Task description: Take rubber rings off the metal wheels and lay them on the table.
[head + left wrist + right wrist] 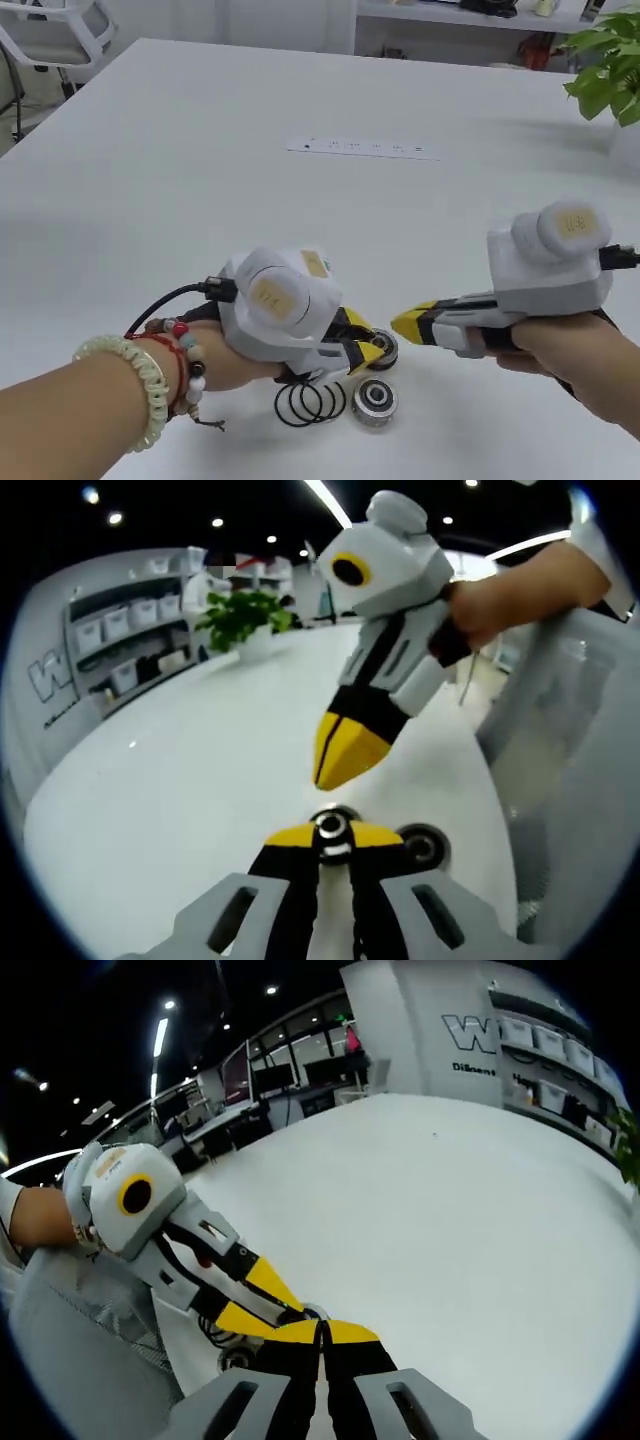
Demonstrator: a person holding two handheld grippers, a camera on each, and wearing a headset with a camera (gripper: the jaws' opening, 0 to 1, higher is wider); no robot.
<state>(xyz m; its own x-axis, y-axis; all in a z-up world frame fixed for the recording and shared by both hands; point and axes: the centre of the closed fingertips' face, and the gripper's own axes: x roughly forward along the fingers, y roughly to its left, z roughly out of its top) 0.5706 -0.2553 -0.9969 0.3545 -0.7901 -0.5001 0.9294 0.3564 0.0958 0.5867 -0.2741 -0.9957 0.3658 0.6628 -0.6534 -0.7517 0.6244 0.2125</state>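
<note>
**Some rings off, probably more to go**

Looks like 3 rubber rings (310,402) are already lying on the table (300,220). The left gripper (368,352) is clamped on 1 wheel (383,347). The right gripper (402,325) is pinched together and empty, just beside it. A 2nd wheel (375,398) sits by the rings. Can't tell if either wheel has rings left.

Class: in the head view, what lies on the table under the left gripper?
Black rubber rings lie partly under the left gripper, beside a loose metal wheel. The gripper's body covers the rings' far edges and whatever else lies beneath.
</note>
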